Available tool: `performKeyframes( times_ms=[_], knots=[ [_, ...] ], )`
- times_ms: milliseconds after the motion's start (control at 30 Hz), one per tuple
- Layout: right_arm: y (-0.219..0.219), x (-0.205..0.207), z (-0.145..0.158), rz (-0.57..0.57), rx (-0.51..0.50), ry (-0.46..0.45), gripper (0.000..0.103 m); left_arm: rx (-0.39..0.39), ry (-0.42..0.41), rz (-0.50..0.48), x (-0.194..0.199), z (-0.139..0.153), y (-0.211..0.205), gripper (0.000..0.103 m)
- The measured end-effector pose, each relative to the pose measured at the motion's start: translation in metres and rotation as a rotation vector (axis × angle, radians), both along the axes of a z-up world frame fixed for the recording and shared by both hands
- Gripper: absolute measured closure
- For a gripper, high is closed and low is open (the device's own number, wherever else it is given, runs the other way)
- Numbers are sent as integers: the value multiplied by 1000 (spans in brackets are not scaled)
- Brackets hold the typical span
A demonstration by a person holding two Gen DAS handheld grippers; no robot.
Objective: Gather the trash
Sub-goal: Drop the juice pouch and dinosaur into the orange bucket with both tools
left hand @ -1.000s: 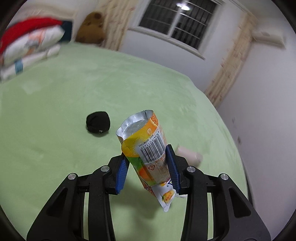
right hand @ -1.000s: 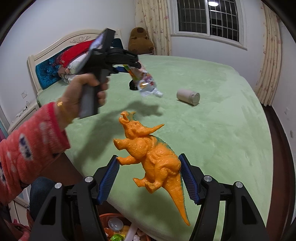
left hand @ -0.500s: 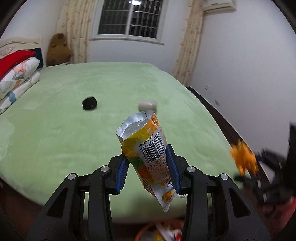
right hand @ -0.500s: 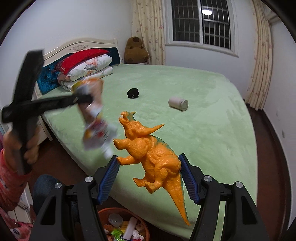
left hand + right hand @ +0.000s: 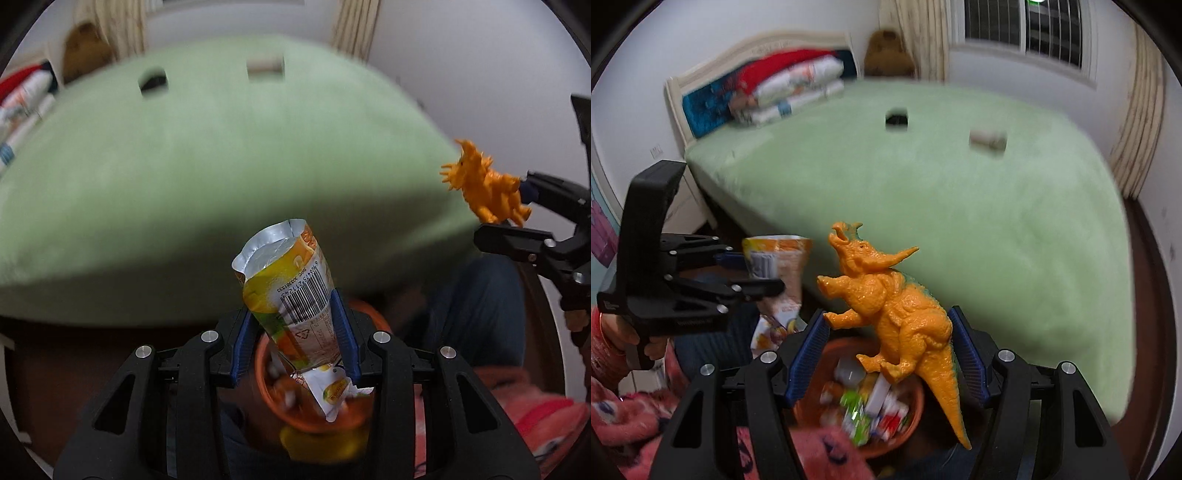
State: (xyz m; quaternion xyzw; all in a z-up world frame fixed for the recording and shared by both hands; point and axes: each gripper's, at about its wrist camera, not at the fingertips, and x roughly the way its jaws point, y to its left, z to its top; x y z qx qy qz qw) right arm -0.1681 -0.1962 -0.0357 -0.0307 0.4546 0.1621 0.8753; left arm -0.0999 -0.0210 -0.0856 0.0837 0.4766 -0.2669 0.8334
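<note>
An opened orange-and-yellow foil snack pouch [image 5: 284,273] stands upright between the blue pads of my left gripper [image 5: 293,325], which is shut on it. Its lower end hangs over an orange bin [image 5: 260,373] on the floor beside the bed. My right gripper [image 5: 888,332] is shut on an orange toy dinosaur [image 5: 897,306], also above that bin [image 5: 918,406], which holds several wrappers. The right wrist view shows the left gripper [image 5: 757,273] and pouch [image 5: 779,254] at the left. In the left wrist view the dinosaur [image 5: 484,188] is at the right.
The green bed [image 5: 960,206] fills the background. A small black object [image 5: 897,118] and a pale cylinder [image 5: 988,139] lie on it. Pillows [image 5: 790,88] are stacked at the headboard, a brown plush toy [image 5: 888,51] beyond. A pink sleeve [image 5: 628,406] is at lower left.
My left gripper has swung with the pouch off the bed and down over the orange bin. My right gripper has dropped closer to the bin, still gripping the dinosaur.
</note>
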Motion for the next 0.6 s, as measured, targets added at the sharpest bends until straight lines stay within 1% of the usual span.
performKeyframes(
  times_ms=[67, 100, 133, 167, 200, 333, 367, 433, 467, 500, 533, 567, 600],
  knots=[
    [3, 0, -23, -5, 1, 64, 38, 27, 58, -11, 2, -28, -7, 65],
    [4, 3, -43, -10, -6, 112, 38, 49, 99, -15, 5, -46, -11, 65],
    [6, 4, -54, -16, -7, 145, 38, 69, 139, -19, 8, -64, -15, 65],
    [6, 6, -66, -20, -6, 179, 38, 86, 158, -18, 10, -75, -18, 65],
    [6, 9, -83, -25, -1, 224, 38, 108, 190, -14, 14, -92, -21, 65],
    [6, 16, -126, -40, -12, 328, 38, 157, 260, -13, 20, -126, -29, 65],
    [6, 18, -136, -43, -10, 356, 38, 160, 297, -10, 23, -136, -30, 64],
    [6, 21, -152, -44, -4, 396, 38, 168, 333, 0, 30, -148, -30, 63],
    [7, 23, -157, -48, -8, 410, 38, 189, 341, 12, 33, -155, -29, 62],
    [7, 24, -162, -59, -8, 420, 37, 204, 341, 20, 29, -160, -29, 55],
    [5, 26, -165, -64, -7, 424, 32, 223, 344, 33, 28, -163, -29, 48],
    [4, 25, -165, -66, -4, 425, 29, 233, 345, 46, 31, -165, -28, 36],
    [4, 27, -164, -68, -4, 420, 23, 232, 344, 59, 33, -165, -26, 35]
  ],
)
